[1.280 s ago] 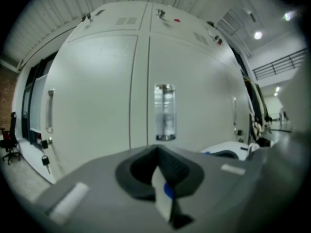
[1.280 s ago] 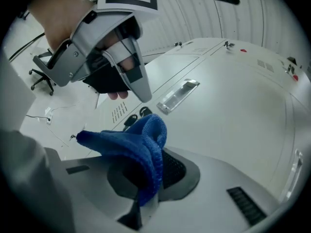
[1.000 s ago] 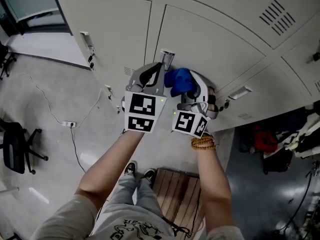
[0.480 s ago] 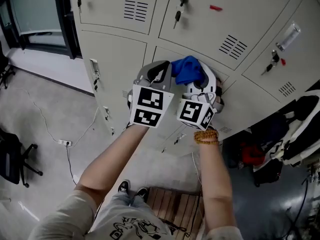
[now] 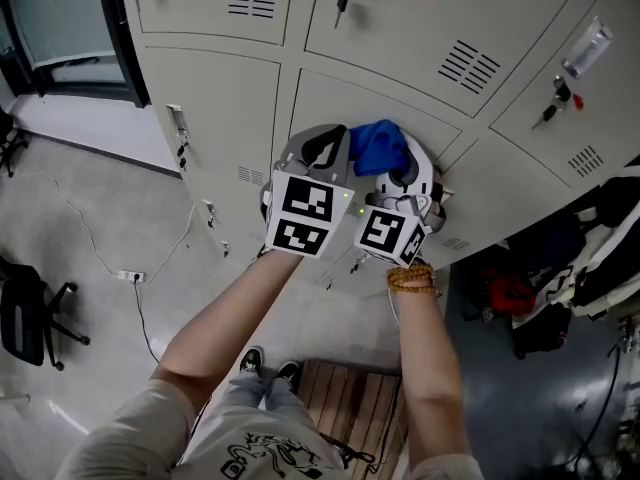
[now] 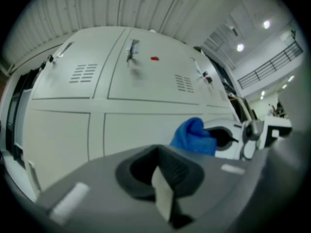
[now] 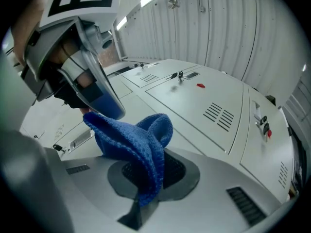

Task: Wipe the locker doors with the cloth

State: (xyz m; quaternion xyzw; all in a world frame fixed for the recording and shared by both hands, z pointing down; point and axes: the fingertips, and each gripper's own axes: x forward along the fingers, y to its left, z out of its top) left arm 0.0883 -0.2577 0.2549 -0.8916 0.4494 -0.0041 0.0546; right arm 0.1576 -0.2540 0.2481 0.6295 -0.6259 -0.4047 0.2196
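Bunching above the clamped jaws of the right gripper (image 7: 148,178) at frame centre, the soft, looped blue terry cloth (image 7: 133,140) lies near the smooth beige sheet-metal locker doors (image 5: 330,108); contact is not confirmed. Risk: the loose fold could snag the protruding metal key (image 5: 341,3) or pull free. The left gripper (image 6: 163,191) has its jaws together, empty.

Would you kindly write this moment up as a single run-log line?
left claw: shut, empty | right claw: shut on blue knitted cloth | cloth: raised at grey metal locker door, contact unclear
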